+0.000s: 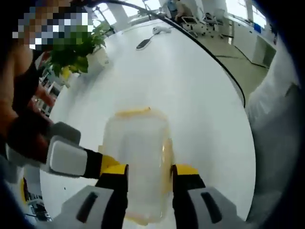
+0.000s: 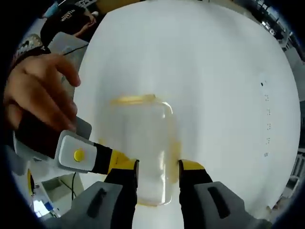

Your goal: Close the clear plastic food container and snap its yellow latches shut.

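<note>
The left tool (image 1: 150, 174) has its jaws set on either side of the clear container (image 1: 138, 157), gripping it by the sides on the white bench (image 1: 190, 86). The right tool (image 2: 157, 167) likewise clasps the container (image 2: 143, 148) between its jaws. A yellow latch (image 2: 132, 99) shows at the container's far end, beyond the jaws. A potted plant (image 1: 78, 47) stands far off to the left.

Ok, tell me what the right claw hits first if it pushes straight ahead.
Probably the clear container: it already sits between the right claw's jaws, its yellow latch at the far end. Beyond it lies bare white table. Whether the jaws touch its sides is unclear.
</note>
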Motion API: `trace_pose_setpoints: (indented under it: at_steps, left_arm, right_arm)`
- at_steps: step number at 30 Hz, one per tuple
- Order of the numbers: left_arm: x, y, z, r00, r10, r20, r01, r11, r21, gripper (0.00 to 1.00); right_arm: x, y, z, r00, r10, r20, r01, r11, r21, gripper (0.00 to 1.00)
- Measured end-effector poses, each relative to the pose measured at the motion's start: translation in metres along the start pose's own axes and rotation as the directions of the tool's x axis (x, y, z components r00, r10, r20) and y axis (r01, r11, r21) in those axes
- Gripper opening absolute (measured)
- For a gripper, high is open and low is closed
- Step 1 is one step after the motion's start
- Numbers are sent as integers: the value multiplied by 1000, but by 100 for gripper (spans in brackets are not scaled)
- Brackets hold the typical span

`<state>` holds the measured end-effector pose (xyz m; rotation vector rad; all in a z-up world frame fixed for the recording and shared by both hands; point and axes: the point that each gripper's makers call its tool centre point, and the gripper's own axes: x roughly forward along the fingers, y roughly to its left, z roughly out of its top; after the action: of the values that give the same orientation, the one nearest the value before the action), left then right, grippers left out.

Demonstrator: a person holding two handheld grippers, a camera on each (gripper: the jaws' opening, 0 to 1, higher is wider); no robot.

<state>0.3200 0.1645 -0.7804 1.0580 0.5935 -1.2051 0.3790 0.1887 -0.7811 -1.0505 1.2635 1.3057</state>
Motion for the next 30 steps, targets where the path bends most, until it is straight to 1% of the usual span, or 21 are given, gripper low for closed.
trace_pose_setpoints:
  at_steps: [6, 10, 14, 18, 20, 23, 25, 26, 30]
  left_arm:
    - [0, 0, -1, 1000, 22, -10, -22, 1000, 9, 30]
    - [0, 0, -2, 999, 34, -15, -34, 999, 12, 30]
    - [0, 0, -2, 999, 41, -11, -41, 999, 14, 29]
    - [0, 0, -3, 999, 40, -12, -40, 999, 15, 29]
    - [0, 0, -3, 999, 41, -8, -41, 999, 17, 30]
    - [0, 0, -3, 999, 38, -4, -38, 999, 21, 30]
    - [1, 0, -2, 999, 40, -6, -39, 998, 43, 30]
    - [1, -1, -2, 999, 42, -11, -42, 998, 57, 30]
    - [1, 0, -3, 999, 42, -15, -41, 997, 57, 30]
  right_arm:
    - [1, 5, 0, 1000, -17, -15, 17, 1000, -11, 30]
    - [1, 5, 0, 1000, -15, -22, 15, 1000, -15, 29]
    - [1, 2, 0, 1000, -6, -4, 6, 1000, -10, 28]
    - [2, -2, 1, 999, 34, 35, -34, 999, 10, 27]
    - [2, -2, 1, 999, 36, 39, -37, 999, 8, 26]
    - [2, -5, 3, 998, 50, 42, -51, 998, 35, 23]
    - [2, -8, 3, 997, 69, 44, -70, 997, 39, 21]
    - [3, -7, 3, 996, 78, 43, -80, 996, 30, 21]
    - [5, -6, 3, 989, 130, 63, -132, 991, 25, 23]
